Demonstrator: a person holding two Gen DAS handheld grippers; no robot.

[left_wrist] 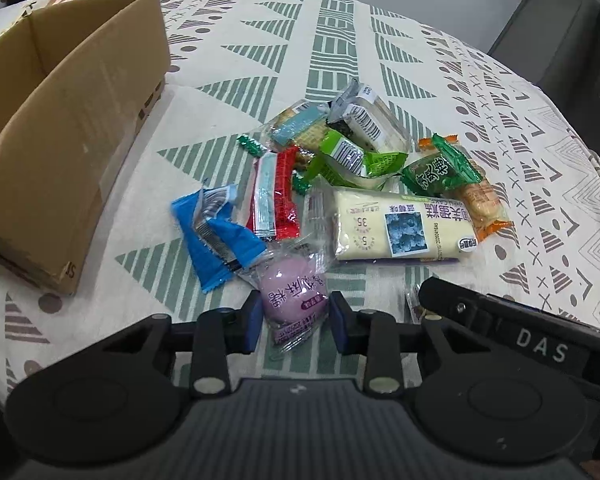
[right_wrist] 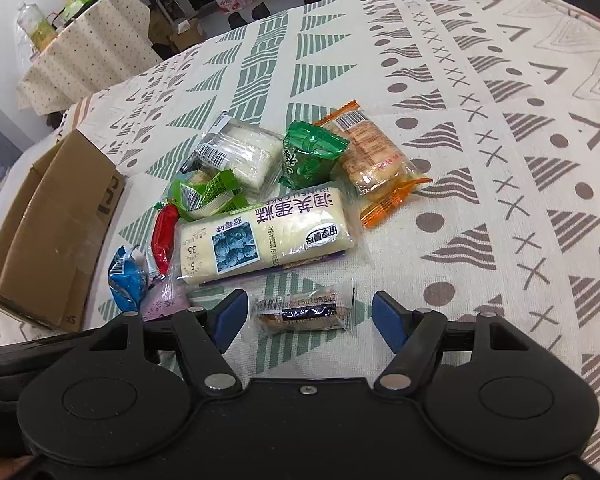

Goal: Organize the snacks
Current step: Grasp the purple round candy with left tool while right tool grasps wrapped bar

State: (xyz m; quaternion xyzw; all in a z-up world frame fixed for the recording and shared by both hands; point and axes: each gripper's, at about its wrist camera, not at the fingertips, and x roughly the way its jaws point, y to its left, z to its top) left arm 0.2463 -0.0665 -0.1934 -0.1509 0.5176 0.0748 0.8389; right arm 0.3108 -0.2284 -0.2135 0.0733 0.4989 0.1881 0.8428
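Left gripper [left_wrist: 297, 316] low over the patterned tablecloth [left_wrist: 340, 32], blue pads [left_wrist: 254, 320] set narrowly on either side of a purple round snack in clear wrap [left_wrist: 293, 295], close against it or just touching; cannot tell whether actually clamped. Right gripper [right_wrist: 307, 314] spread wide around a small dark-labelled packet [right_wrist: 304, 311], pads [right_wrist: 389, 320] well clear of both its ends. Taking the long cream cake bar with the blueberry picture [right_wrist: 260, 236] as landmark: dark packet just nearer the camera than the bar, apart from it; purple snack near the bar's left end, also on the camera side; blue wrapper [left_wrist: 216, 236] and red wrapper [left_wrist: 276, 200] left of the bar, the red one beside its end; light green packet [right_wrist: 206, 196] just behind the bar's left part, with a clear pack of white cake [right_wrist: 244, 152] farther behind; dark green packet [right_wrist: 308, 152] behind the bar's right end, touching an orange-edged pack of biscuits [right_wrist: 376, 164] farther right. Open cardboard box [left_wrist: 56, 128] well left of the bar, past the blue wrapper, nothing visible inside from these views.
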